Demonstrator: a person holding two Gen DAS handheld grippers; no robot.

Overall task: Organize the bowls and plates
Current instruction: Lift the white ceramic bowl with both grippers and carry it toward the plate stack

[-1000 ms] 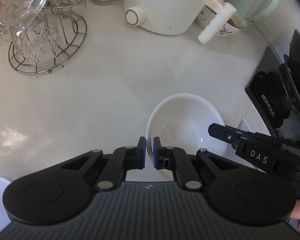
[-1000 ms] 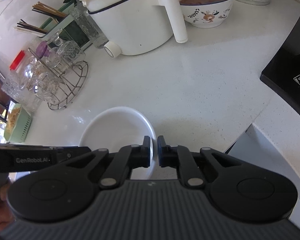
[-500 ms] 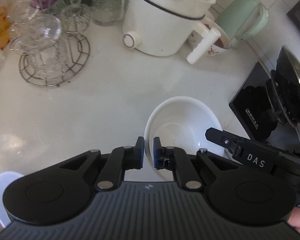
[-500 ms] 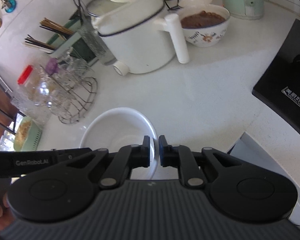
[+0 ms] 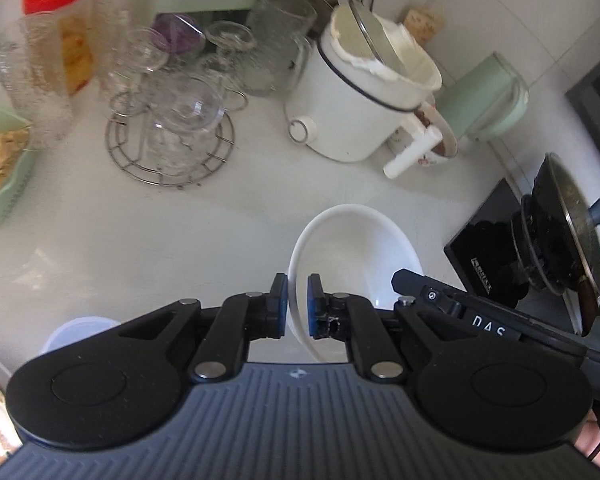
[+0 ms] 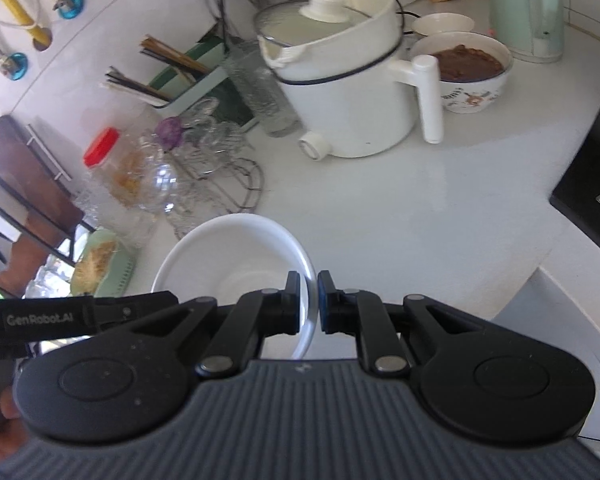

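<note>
White bowl (image 5: pixel 356 256): plain, glossy, deep, empty, no pattern, rim thin and clean. It's off the desk (image 5: pixel 180 232), held in the air between both claws, tilted in the left view. Left claw (image 5: pixel 298 304) pinching the bowl's left rim, one blue pad inside, one outside. Right claw (image 6: pixel 309 304) pinching the opposite rim the same way; its black body with "DAS" lettering shows at the bowl's right edge in the left view. Vs one second ago: grip unchanged on both sides, but the bowl and both claws have gone up, so the desk now sits further below and much more of it is in view, such as the wire glass rack (image 5: pixel 172 148), the red-capped jar (image 5: pixel 56 36) and the green dish (image 5: pixel 4 184) at left. White electric pot (image 5: pixel 360 100) and patterned bowl (image 6: pixel 468 76) of brown food haven't moved.
</note>
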